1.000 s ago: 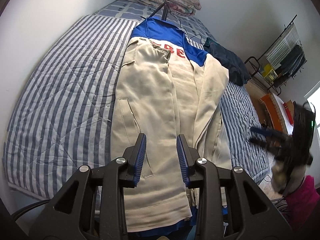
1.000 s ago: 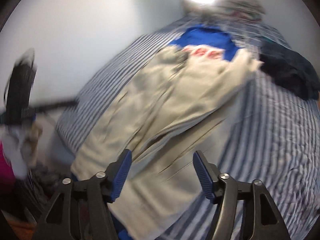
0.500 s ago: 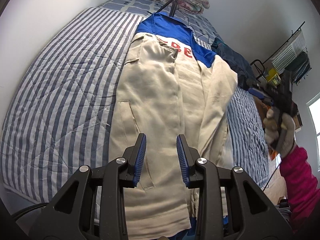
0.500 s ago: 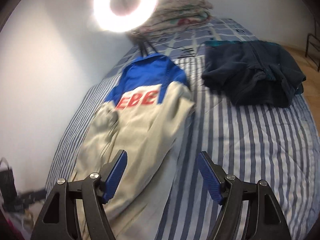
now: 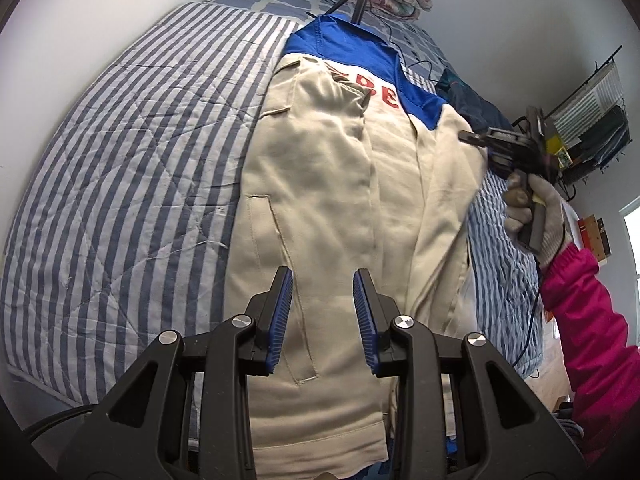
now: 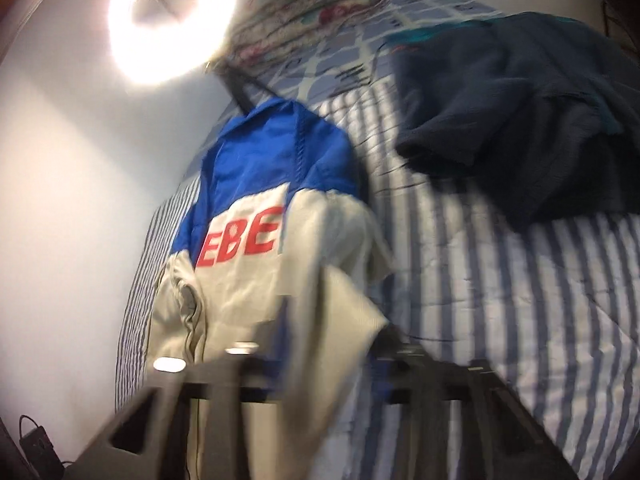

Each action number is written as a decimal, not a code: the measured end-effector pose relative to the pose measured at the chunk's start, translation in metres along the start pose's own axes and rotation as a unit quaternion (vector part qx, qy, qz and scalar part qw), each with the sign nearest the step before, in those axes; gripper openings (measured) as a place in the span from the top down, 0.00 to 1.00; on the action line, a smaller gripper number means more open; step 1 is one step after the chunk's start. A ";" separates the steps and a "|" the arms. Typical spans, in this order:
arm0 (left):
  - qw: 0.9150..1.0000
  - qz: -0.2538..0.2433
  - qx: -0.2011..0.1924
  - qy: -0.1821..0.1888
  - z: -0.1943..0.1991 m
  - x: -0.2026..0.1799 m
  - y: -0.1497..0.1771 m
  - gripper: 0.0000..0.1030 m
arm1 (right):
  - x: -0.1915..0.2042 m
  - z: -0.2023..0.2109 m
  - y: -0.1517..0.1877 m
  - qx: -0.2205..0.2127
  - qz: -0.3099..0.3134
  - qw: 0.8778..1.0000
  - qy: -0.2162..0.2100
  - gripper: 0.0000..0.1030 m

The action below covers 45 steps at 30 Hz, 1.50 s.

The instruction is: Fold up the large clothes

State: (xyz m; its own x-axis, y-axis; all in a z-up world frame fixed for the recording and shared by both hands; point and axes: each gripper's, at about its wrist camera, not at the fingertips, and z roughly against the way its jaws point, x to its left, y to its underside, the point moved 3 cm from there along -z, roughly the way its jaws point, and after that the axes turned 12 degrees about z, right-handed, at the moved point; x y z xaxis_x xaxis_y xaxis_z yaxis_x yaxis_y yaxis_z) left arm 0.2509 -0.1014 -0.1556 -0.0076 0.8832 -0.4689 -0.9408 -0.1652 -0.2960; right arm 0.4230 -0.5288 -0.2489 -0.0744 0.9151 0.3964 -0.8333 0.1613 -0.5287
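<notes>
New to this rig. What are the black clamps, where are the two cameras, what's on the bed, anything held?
No robot here: a person holds a two-finger clamp gripper in each hand, and a fisheye camera on each looks forward along its fingers.

The left wrist view shows the left gripper with blue pads, jaws apart with nothing between them, over the beige and blue jacket spread on the striped bedspread. At the right of that picture a gloved hand carries the right gripper at the jacket's far edge.

The right wrist view is blurred. Its jaws have just been closing, and a flap of beige jacket cloth sits between them, apparently pinched. A dark garment lies beside the jacket, and a ring light stands at the bed's head.
</notes>
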 end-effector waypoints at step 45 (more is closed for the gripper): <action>0.999 0.003 -0.006 0.036 0.032 -0.003 0.007 0.70 | 0.167 -0.069 0.073 0.116 0.178 0.976 0.041 0.83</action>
State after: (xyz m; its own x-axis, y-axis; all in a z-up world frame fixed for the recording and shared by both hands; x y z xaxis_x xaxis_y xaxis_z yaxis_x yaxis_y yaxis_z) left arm 0.2332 -0.0913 -0.1294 0.0112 0.8487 -0.5288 -0.9367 -0.1762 -0.3026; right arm 0.3875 -0.3390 -0.2729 -0.3463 0.9257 0.1522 -0.8647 -0.2520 -0.4346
